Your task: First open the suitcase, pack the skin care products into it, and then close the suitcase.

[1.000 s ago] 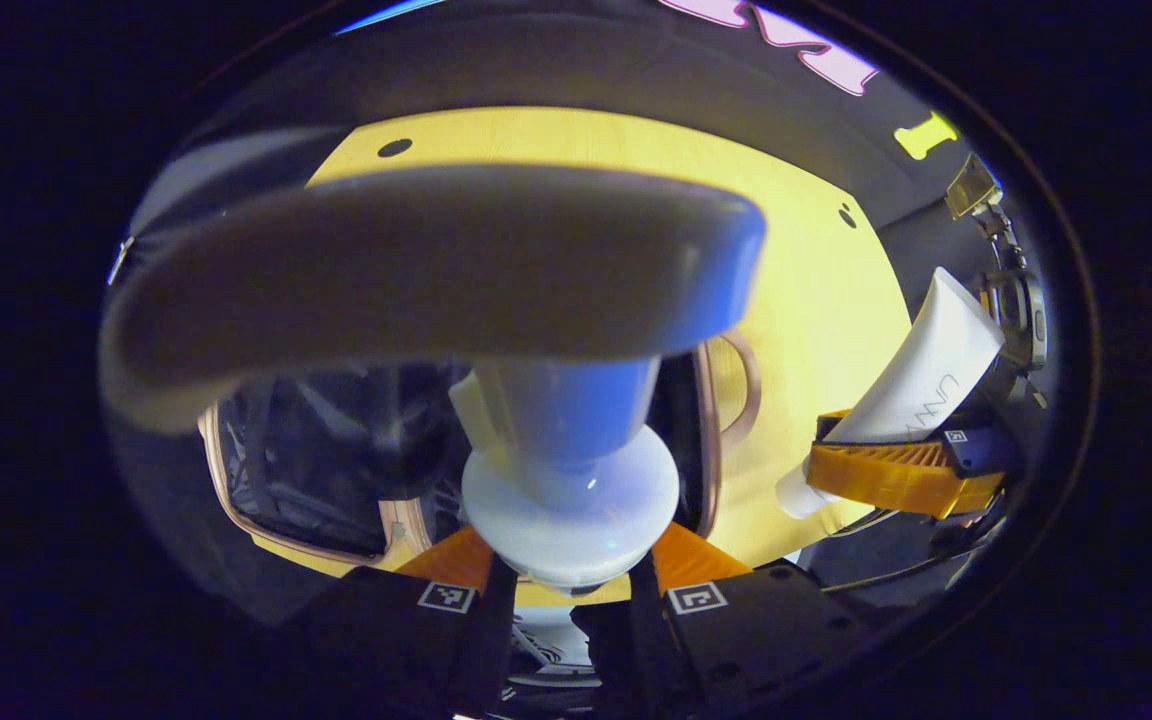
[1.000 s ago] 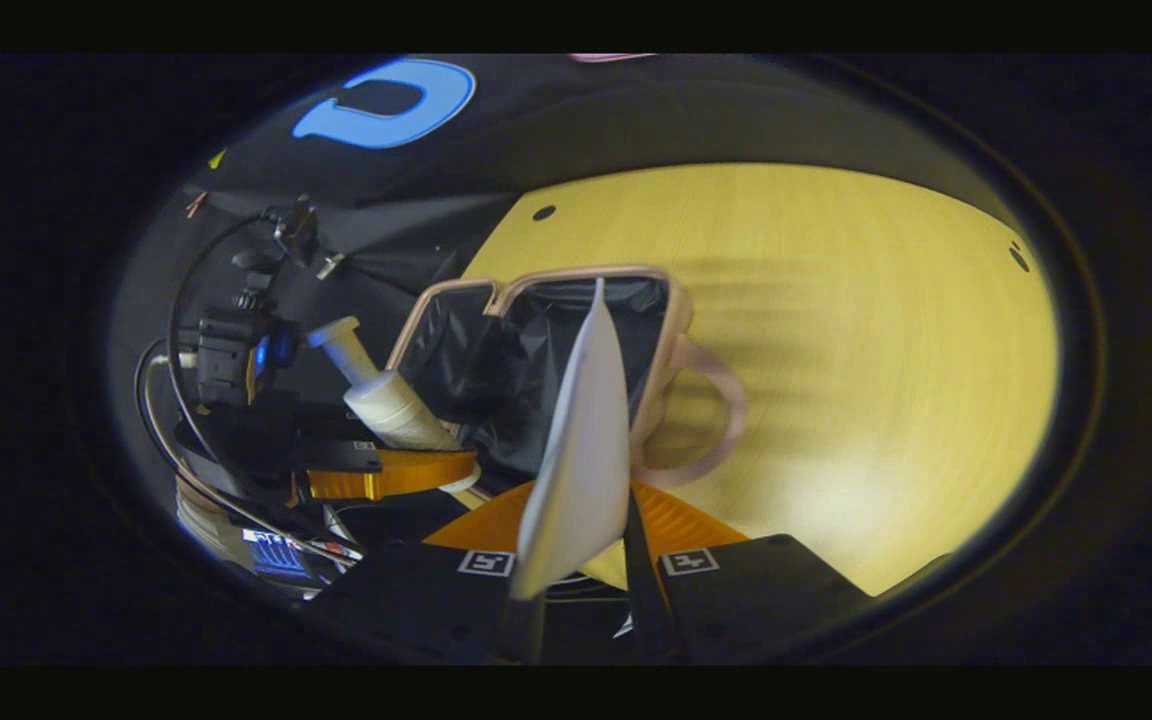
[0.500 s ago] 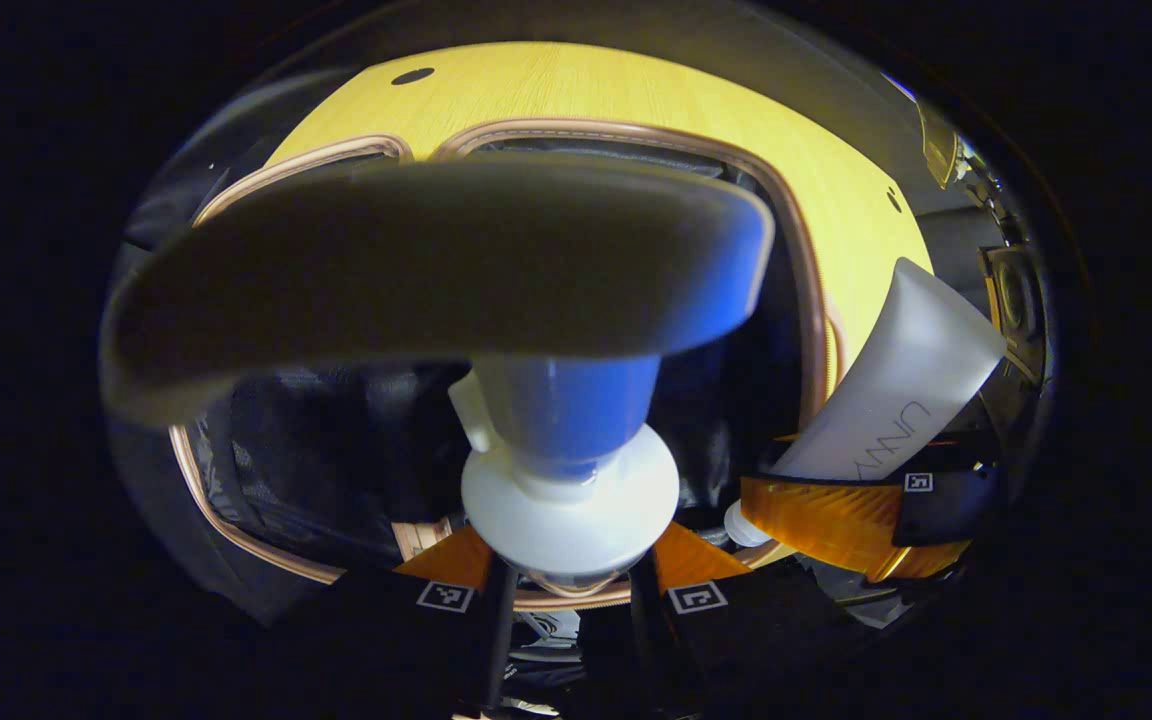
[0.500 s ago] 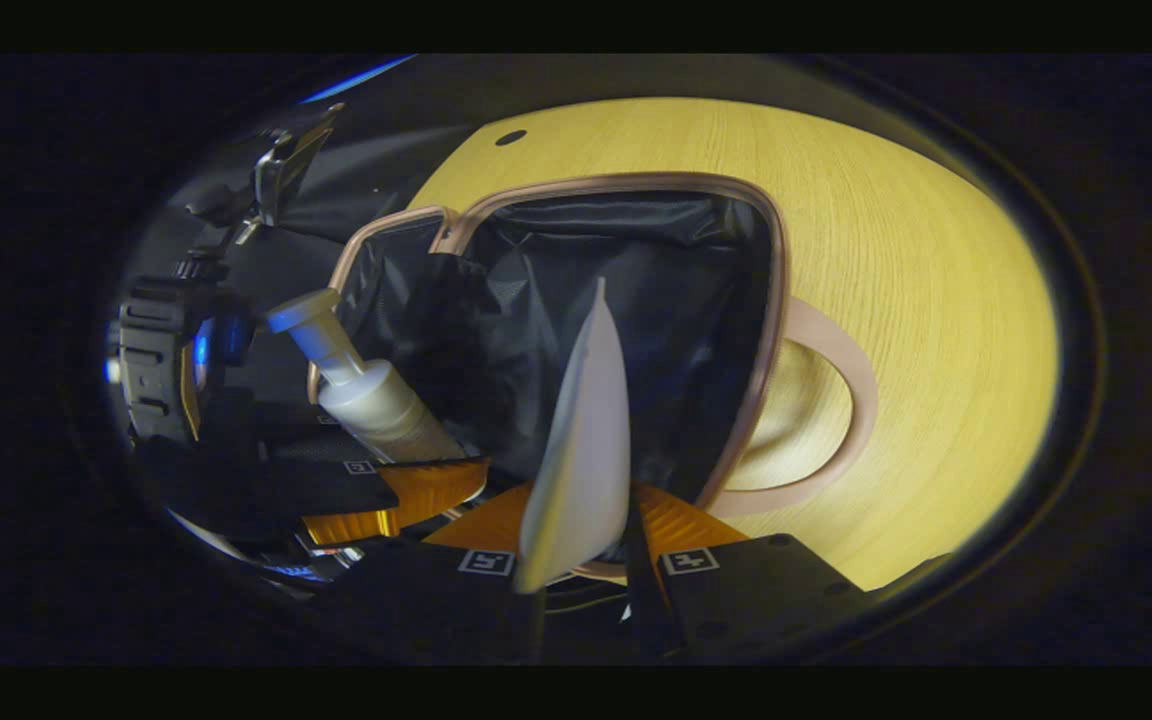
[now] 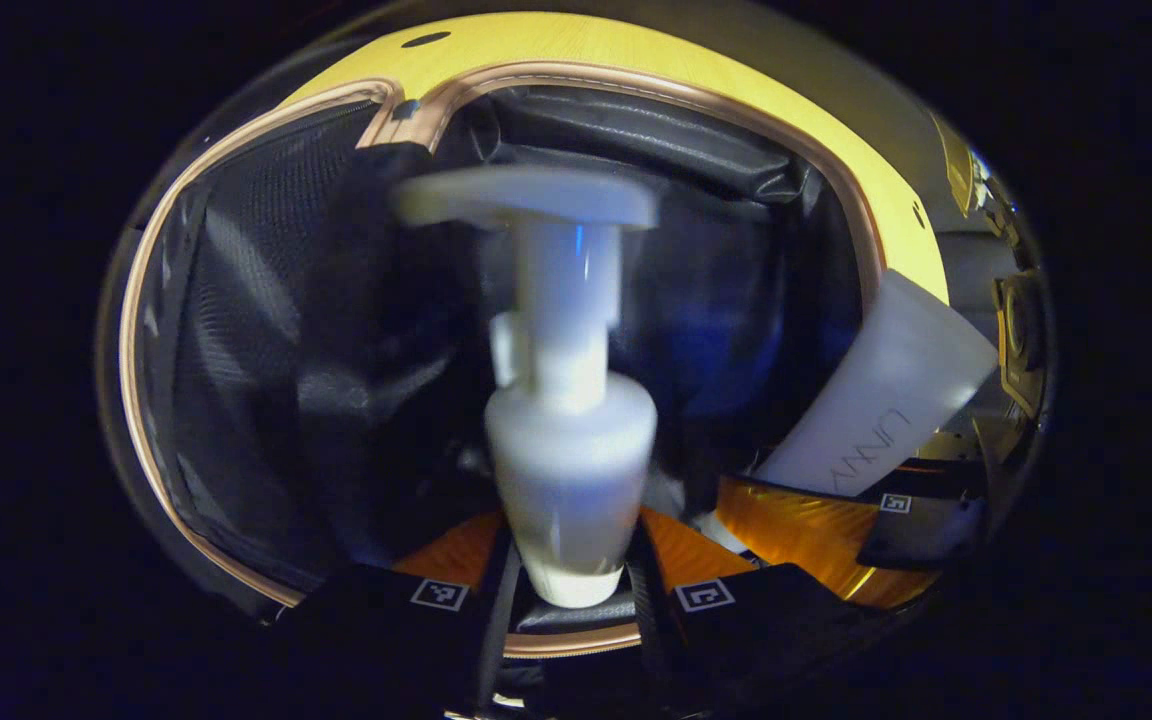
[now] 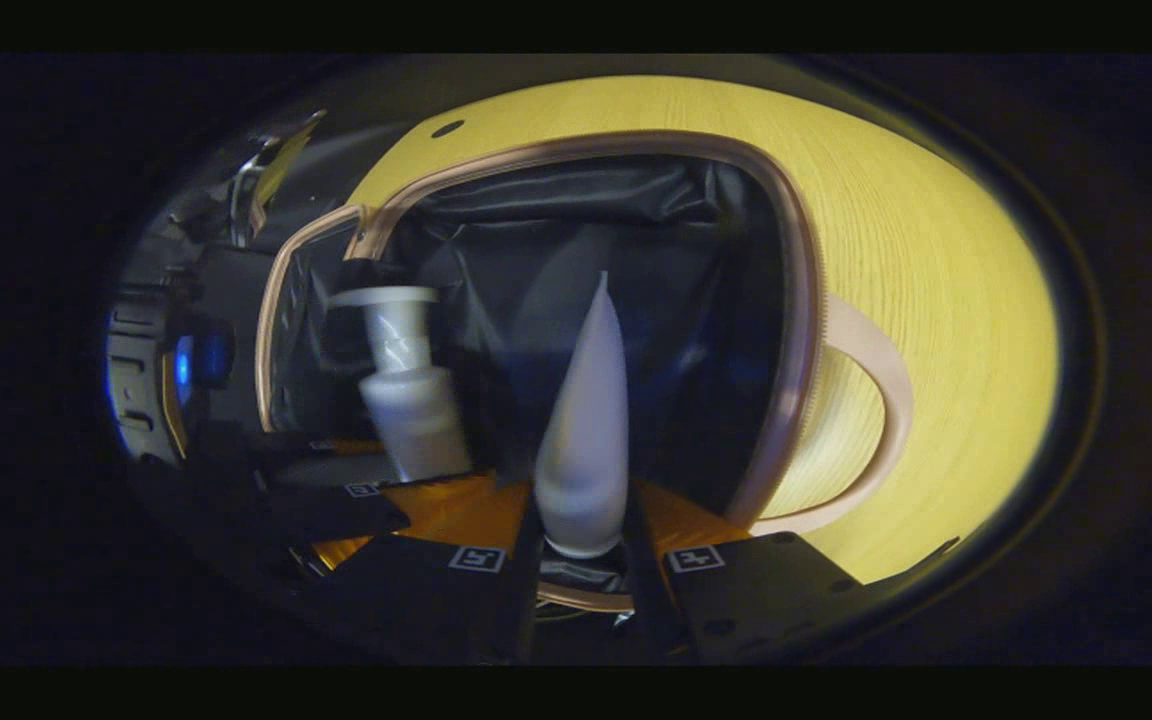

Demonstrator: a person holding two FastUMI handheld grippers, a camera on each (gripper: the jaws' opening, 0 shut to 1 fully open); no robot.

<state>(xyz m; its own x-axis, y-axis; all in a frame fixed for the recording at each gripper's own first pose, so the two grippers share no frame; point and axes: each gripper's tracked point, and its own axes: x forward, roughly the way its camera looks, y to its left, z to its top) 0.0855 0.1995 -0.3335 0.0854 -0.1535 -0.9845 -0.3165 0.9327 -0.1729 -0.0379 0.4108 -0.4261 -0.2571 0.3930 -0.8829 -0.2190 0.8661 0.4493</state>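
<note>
The left tool (image 5: pixel 566 575) grasps a smooth white pump bottle (image 5: pixel 568 480), the right tool (image 6: pixel 578 548) a flat tube (image 6: pixel 586 440), both now lower inside the open suitcase's (image 6: pixel 796 300) dark lining.

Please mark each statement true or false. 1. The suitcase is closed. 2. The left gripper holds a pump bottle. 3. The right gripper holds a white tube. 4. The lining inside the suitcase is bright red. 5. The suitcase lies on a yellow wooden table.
1. False. The suitcase is open, and its dark inside shows.
2. True. The pump bottle sits between the fingers of the left gripper.
3. True. The white tube stands between the fingers of the right gripper.
4. False. The lining is black.
5. True. The yellow table shows around the suitcase rim.
</note>
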